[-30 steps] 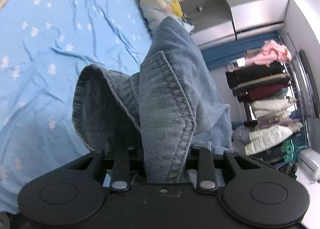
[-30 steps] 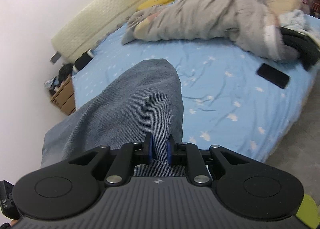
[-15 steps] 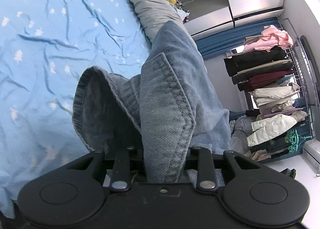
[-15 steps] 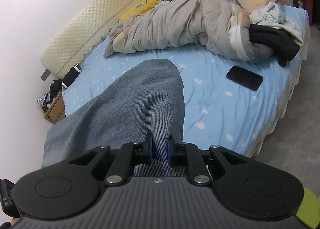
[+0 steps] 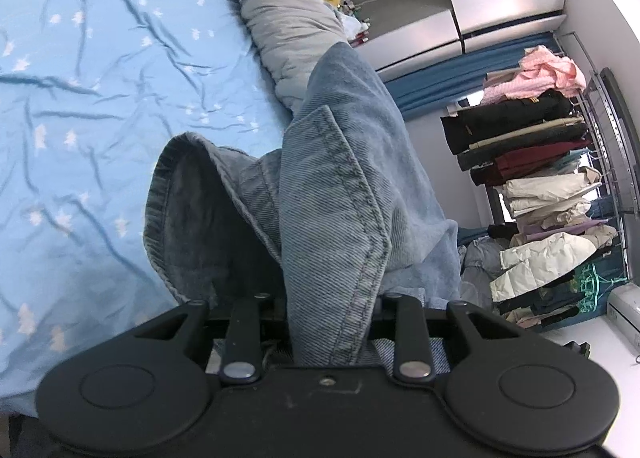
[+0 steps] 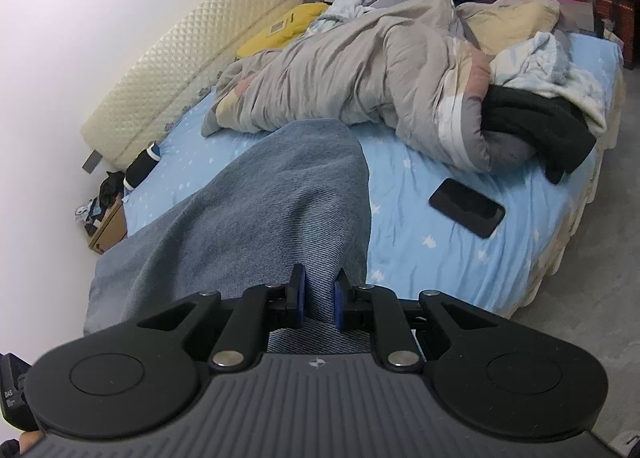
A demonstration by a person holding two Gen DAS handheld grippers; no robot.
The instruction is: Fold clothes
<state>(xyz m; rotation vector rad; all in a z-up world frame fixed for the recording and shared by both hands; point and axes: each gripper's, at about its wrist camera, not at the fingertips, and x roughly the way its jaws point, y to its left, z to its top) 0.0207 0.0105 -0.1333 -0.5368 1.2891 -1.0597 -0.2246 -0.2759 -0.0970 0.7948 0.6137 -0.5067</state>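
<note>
Left wrist view: left tongs (image 5: pixel 328 322) clench the jeans (image 5: pixel 340 193) at a stitched hem; right tongs (image 6: pixel 319 300) pinch denim too. Heavy, floppy cloth; seams grip best.

Left gripper (image 5: pixel 328 306): black body fills the near edge of its own wrist view, pointing forward and somewhat downward. Jaws stand partly apart, closed on a thick bunched fold of the jeans (image 5: pixel 344 193); the fingertips themselves are hidden by the cloth, only the linkage arms on either side show.

Right gripper (image 6: pixel 319 300): grey ribbed body across the near edge of its view, tilted downward more steeply. Jaws nearly together, blue pads (image 6: pixel 299 294) pressed on a narrow pinch of the same jeans. A sliver of the person's hand shows at the near left corner.
</note>
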